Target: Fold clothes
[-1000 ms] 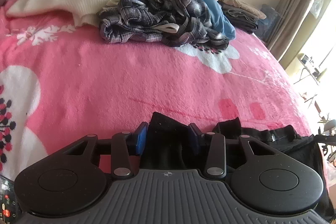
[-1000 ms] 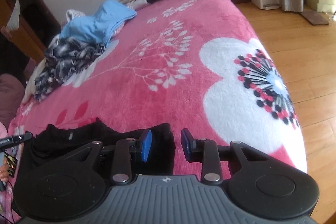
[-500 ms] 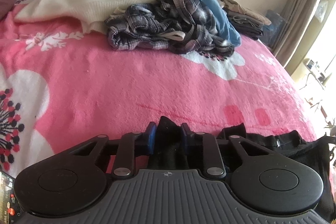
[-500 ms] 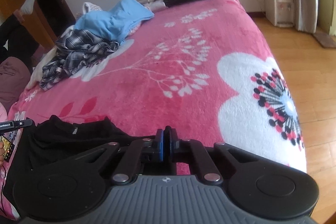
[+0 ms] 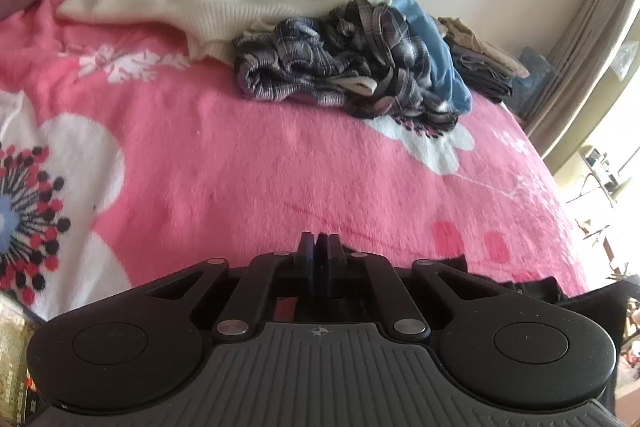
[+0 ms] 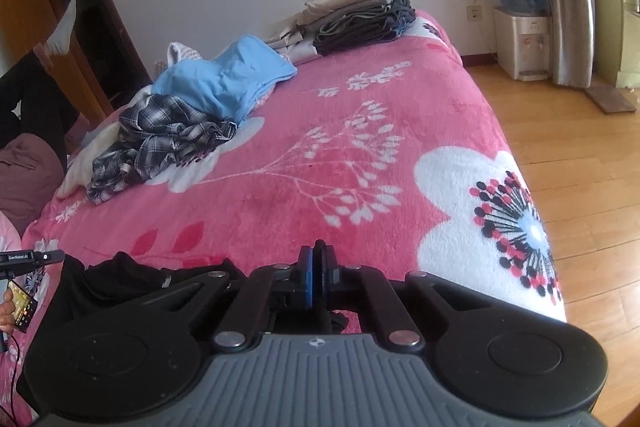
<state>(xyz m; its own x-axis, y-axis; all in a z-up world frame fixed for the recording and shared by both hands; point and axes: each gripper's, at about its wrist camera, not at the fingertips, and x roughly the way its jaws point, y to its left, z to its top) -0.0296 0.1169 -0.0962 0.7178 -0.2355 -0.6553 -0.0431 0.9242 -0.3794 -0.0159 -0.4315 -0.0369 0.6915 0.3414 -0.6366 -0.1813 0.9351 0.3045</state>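
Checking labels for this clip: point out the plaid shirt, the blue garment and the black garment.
plaid shirt [image 5: 340,75], left wrist view, crumpled middle.
blue garment [image 6: 224,83], right wrist view, broad top.
black garment [image 6: 132,275], right wrist view, bunched part left of the fingers.

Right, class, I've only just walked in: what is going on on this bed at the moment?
A person is folding clothes with a handheld gripper in each hand. The left gripper and right gripper are both shut on a black garment at the near edge of the pink blanket. Further back lie an unfolded pile, with a plaid shirt and a blue top, and a folded stack.
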